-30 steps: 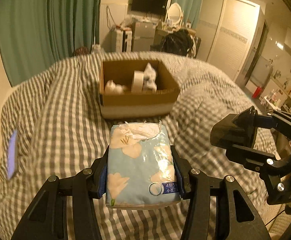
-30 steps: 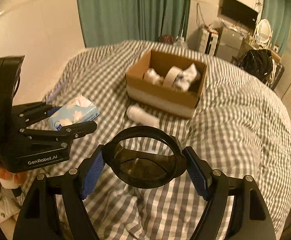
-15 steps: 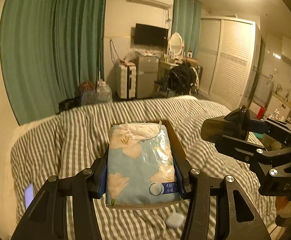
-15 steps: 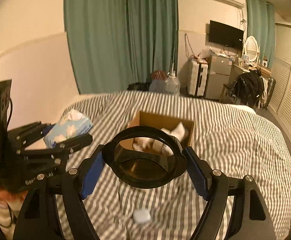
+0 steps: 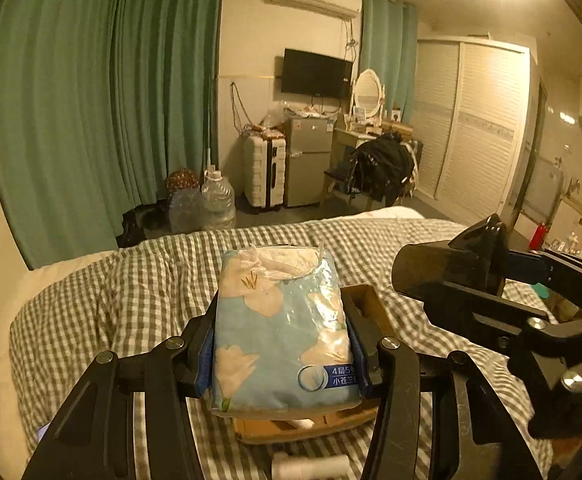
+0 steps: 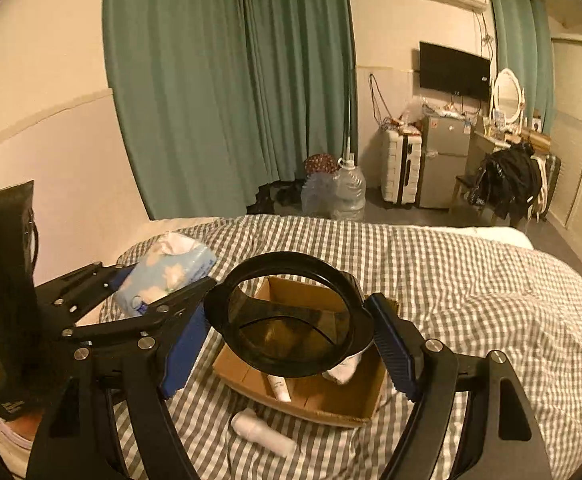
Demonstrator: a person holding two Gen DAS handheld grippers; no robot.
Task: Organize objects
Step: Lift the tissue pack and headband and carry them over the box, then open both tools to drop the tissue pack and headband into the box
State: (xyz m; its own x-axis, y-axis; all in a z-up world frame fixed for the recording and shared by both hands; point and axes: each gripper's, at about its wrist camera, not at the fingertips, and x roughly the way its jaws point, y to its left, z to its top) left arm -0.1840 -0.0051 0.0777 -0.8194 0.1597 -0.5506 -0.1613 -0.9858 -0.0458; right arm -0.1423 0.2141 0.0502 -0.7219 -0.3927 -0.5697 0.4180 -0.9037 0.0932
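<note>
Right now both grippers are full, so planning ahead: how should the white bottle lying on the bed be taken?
Grip the white bottle across its middle, coming from above. It lies flat on the checked bedcover beside the cardboard box, long sides exposed and apparently clear of the box, so a gripper could probably straddle it crosswise.

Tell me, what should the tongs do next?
Probably lower both toward the cardboard box. The left tongs grip the tissue pack, the right tongs the black bowl, and both hang above the box.
</note>
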